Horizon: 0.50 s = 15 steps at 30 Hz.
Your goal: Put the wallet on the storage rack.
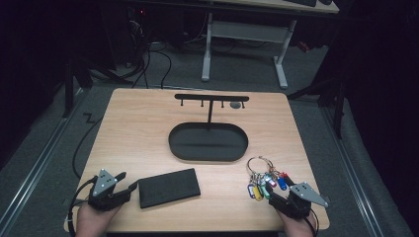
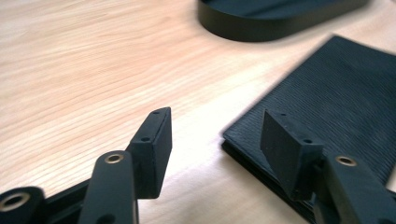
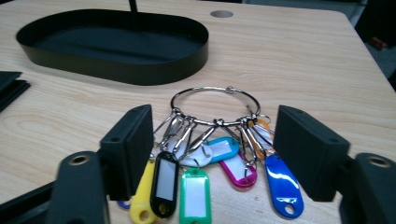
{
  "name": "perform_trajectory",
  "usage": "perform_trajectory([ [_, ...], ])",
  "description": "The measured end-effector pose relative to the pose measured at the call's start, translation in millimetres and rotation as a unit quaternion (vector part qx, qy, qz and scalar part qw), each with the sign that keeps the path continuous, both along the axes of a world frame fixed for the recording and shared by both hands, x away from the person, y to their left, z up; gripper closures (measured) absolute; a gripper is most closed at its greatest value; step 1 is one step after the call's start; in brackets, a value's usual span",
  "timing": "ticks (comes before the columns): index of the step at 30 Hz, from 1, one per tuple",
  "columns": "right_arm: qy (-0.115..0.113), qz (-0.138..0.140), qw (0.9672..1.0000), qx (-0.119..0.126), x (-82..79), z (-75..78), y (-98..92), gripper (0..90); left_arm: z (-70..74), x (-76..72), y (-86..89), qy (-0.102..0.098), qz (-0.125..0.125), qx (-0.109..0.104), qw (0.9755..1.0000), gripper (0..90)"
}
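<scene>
A metal key ring [image 1: 261, 163] [image 3: 215, 102] carrying several coloured tags [image 1: 267, 184] [image 3: 196, 179] lies flat at the table's front right. My right gripper [image 1: 282, 197] [image 3: 215, 154] stands open just behind it, its jaws either side of the tags without touching them. A flat black ribbed wallet [image 1: 169, 187] [image 2: 336, 107] lies at the front, left of centre. My left gripper [image 1: 129, 187] [image 2: 217, 137] is open at the wallet's left edge; one finger [image 2: 287, 149] hangs over its corner. A black oval tray [image 1: 208, 142] [image 3: 116, 44] with a T-shaped hook stand [image 1: 211, 98] sits mid-table.
A small grey round disc [image 1: 236, 104] [image 3: 221, 13] lies on the table behind the tray at the right. The wooden table [image 1: 138, 128] ends close behind both hands. A white-legged desk [image 1: 244, 34] and cables stand on the floor beyond.
</scene>
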State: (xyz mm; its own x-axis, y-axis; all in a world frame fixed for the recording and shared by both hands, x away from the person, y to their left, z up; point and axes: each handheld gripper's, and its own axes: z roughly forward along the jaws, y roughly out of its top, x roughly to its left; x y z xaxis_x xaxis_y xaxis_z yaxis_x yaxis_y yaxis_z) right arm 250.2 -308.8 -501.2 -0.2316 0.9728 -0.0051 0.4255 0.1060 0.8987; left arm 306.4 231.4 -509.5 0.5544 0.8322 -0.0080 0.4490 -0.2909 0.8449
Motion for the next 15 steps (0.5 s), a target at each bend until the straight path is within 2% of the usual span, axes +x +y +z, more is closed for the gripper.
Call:
perform_trajectory([
  [2, -0.004, -0.006, 1.0, -0.003, 0.3, 0.1, -0.4, 28.2, 1.4, -0.8, -2.1, -0.005, 0.0, 0.003, 1.0, 45.6],
  [4, -0.006, -0.011, 0.9999, 0.005, -0.5, -1.0, -1.7, 28.0, 1.6, -2.8, -6.7, -0.013, -0.005, 0.02, 0.9997, 46.8],
  [8, -0.016, -0.013, 0.9997, 0.015, -1.5, -2.0, -3.6, 29.2, 1.2, -2.5, -10.1, -0.011, -0.003, 0.03, 0.9995, 48.1],
  [10, -0.03, -0.008, 0.9994, 0.016, -0.7, -1.5, -3.5, 28.9, 0.5, -2.1, -10.0, -0.013, 0.003, 0.033, 0.9994, 50.1],
  [15, -0.037, 0.0, 0.9993, 0.01, 3.7, 1.2, 0.3, 28.8, -3.6, -7.5, -3.6, 0.003, 0.013, 0.043, 0.999, 57.5],
])
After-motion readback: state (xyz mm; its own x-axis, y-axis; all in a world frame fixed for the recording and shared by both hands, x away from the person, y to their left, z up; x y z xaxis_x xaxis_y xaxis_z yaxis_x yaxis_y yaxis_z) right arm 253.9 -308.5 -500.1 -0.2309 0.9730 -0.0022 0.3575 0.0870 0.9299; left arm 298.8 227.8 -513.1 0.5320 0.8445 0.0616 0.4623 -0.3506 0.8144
